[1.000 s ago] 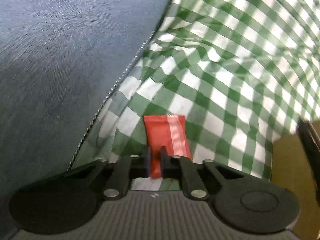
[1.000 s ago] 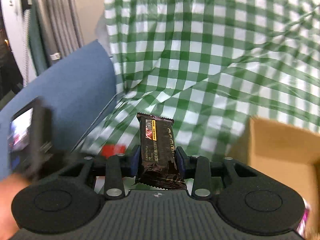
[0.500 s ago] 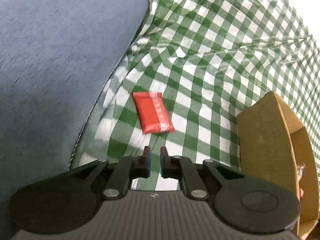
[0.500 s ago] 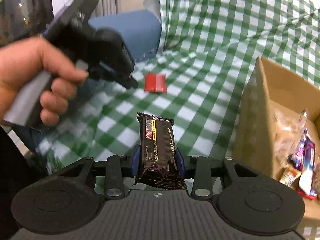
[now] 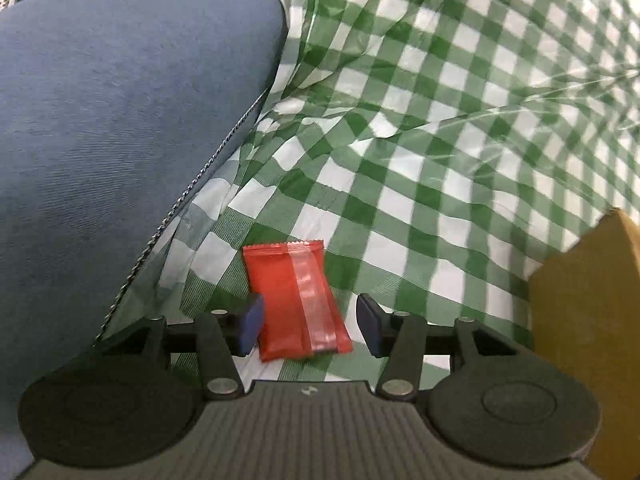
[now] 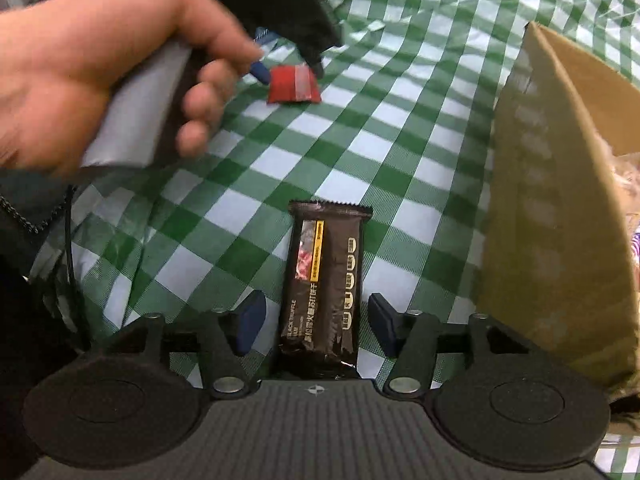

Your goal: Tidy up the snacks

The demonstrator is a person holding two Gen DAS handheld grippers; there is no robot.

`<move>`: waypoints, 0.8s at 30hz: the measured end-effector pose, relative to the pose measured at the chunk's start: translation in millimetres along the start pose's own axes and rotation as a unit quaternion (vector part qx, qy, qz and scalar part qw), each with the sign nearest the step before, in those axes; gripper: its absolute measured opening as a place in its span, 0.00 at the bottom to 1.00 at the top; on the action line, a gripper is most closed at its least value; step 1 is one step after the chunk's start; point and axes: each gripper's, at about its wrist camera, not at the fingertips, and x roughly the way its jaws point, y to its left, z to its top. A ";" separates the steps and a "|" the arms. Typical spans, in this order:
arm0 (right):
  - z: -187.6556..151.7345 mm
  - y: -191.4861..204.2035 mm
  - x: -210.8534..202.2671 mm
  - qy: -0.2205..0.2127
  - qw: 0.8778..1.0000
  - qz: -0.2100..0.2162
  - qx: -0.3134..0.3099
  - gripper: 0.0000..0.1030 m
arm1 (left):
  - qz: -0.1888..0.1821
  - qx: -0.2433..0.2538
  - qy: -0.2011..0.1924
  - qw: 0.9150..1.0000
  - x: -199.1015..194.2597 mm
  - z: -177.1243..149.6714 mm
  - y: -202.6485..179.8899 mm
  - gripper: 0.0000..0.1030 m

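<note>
You see a glossy red foil packet (image 5: 296, 300) on thin, shiny checked plastic sheeting (image 5: 440, 140). The box (image 6: 552, 220) is matt cardboard

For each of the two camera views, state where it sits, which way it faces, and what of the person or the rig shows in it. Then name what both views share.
Left wrist: sits on the left gripper, faces down along its fingers at the red packet lying on the checked cloth, beside a blue cushion; only its own fingers show, spread.
Right wrist: sits on the right gripper, faces down at the dark bar lying between its spread fingers; the left hand shows.
Shared: red packet, cloth, cardboard box.
</note>
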 end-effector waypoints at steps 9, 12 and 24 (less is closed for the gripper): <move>3.7 3.6 13.1 0.005 1.000 0.001 -0.003 0.59 | 0.037 0.021 0.006 0.999 18.8 0.2 -8.4 0.56; 4.3 2.8 13.8 0.004 1.000 0.001 -0.002 0.59 | 0.042 0.034 0.006 0.999 20.1 -2.0 -11.0 0.56; 1.3 -1.1 10.6 -0.009 1.000 -0.001 -0.004 0.40 | 0.050 0.061 0.001 0.997 18.8 -4.3 -11.8 0.42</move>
